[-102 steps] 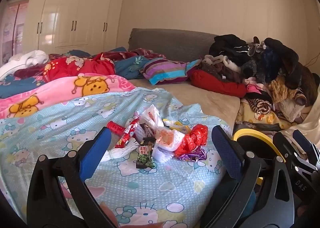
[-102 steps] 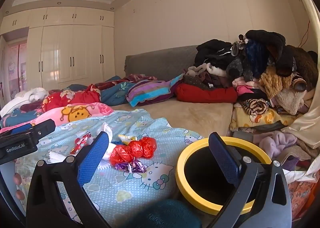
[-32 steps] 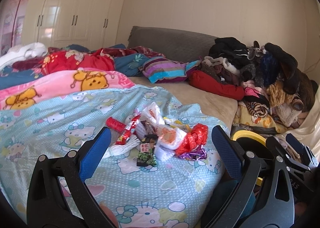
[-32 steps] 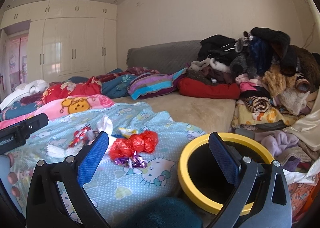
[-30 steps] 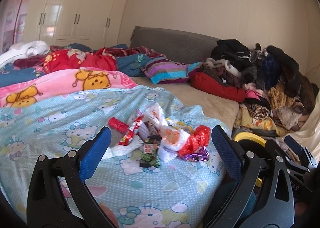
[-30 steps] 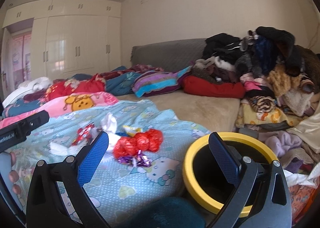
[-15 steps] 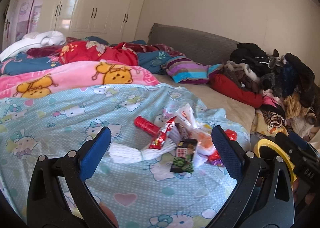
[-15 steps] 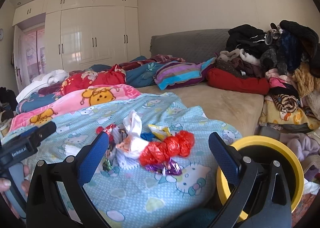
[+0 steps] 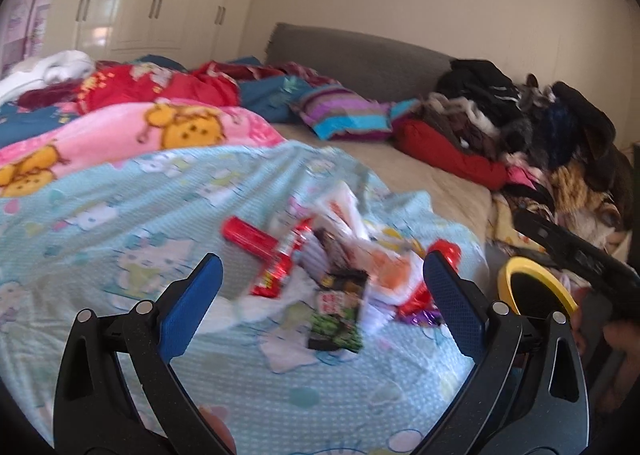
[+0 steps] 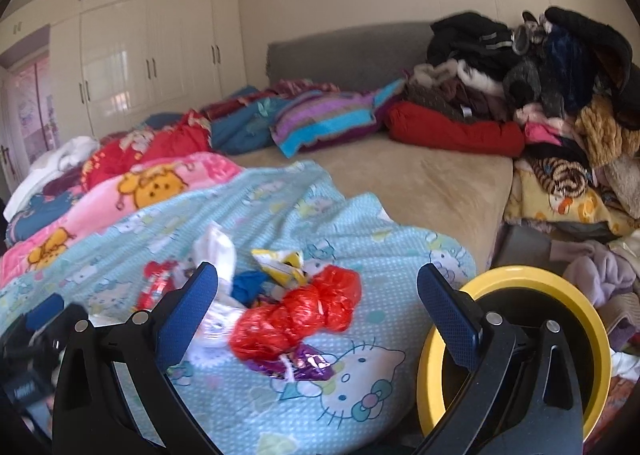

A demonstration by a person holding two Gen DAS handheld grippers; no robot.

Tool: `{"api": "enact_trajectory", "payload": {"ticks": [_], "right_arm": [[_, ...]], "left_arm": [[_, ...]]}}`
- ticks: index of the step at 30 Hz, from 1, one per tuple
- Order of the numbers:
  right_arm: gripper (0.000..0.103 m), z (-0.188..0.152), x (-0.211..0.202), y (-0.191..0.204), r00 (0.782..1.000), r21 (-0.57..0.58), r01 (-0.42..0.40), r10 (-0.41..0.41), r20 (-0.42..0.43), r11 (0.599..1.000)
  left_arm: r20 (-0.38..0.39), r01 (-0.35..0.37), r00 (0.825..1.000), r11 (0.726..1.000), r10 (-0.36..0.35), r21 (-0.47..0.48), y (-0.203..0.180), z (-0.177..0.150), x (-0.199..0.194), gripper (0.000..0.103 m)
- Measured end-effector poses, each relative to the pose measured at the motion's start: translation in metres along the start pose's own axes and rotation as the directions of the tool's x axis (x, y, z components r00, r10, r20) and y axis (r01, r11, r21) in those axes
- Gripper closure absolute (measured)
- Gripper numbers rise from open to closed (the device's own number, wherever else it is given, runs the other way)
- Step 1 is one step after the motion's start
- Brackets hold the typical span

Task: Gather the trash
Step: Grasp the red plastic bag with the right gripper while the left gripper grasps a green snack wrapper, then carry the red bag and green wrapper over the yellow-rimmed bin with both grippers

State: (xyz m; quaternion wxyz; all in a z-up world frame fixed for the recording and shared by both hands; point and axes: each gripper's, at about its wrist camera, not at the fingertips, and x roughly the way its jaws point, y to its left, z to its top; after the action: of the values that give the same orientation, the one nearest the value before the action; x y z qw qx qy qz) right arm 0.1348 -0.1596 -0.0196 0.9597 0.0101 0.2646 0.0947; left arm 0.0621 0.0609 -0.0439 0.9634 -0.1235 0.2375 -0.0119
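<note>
A heap of trash lies on the light blue cartoon-cat blanket [image 9: 100, 215]: a red tube [image 9: 246, 233], a red wrapper [image 9: 280, 267], a dark green snack packet [image 9: 338, 309], white tissue [image 9: 256, 305] and a crumpled red plastic bag [image 10: 298, 313] over a purple foil wrapper [image 10: 304, 365]. A yellow-rimmed black bin [image 10: 520, 339] stands beside the bed at the right. My left gripper [image 9: 320, 295] is open just short of the heap, the green packet between its fingers' line. My right gripper [image 10: 316, 311] is open, framing the red bag from close by.
A pink blanket [image 9: 120, 135] and red bedding [image 9: 160, 85] lie at the left, a striped pillow [image 10: 324, 121] at the back. Piled clothes [image 10: 560, 75] rise at the right above the bin. The other gripper [image 9: 576, 255] and a hand show at the left view's right edge.
Both grippers have moved in closer to the trash heap and lower over the blanket; the heap looks bigger in both views. Both stay open. No trash has moved.
</note>
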Motion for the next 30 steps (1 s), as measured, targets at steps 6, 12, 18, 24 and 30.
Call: {"api": "enact_trajectory", "payload": {"ticks": [6, 12, 18, 24, 30], "right_arm": [[0.006, -0.001, 0.037, -0.006, 0.996, 0.021, 0.017, -0.015, -0.088, 1.0], [0.011, -0.009, 0.078, -0.003, 0.977, 0.042, 0.039, -0.029, -0.21, 0.998], [0.02, -0.015, 0.11, -0.005, 0.951, 0.094, 0.065, -0.034, -0.307, 0.993], [0.045, -0.021, 0.135, -0.009, 0.916, 0.167, 0.019, 0.05, -0.399, 0.986], [0.062, -0.024, 0.125, -0.015, 0.917, 0.222, -0.042, 0.126, -0.378, 0.974]], "left_arm": [[-0.073, 0.031, 0.997, 0.999, -0.028, 0.03, -0.011, -0.016, 0.024, 0.011], [-0.132, 0.038, 0.991, 0.999, -0.034, 0.029, -0.01, -0.026, 0.044, 0.017], [-0.192, 0.031, 0.981, 0.999, -0.029, 0.007, -0.005, -0.034, 0.06, 0.032], [-0.243, 0.017, 0.97, 1.0, -0.016, 0.003, -0.004, -0.042, 0.072, 0.046], [-0.266, 0.018, 0.964, 1.0, -0.016, 0.003, -0.002, -0.046, 0.075, 0.081]]}}
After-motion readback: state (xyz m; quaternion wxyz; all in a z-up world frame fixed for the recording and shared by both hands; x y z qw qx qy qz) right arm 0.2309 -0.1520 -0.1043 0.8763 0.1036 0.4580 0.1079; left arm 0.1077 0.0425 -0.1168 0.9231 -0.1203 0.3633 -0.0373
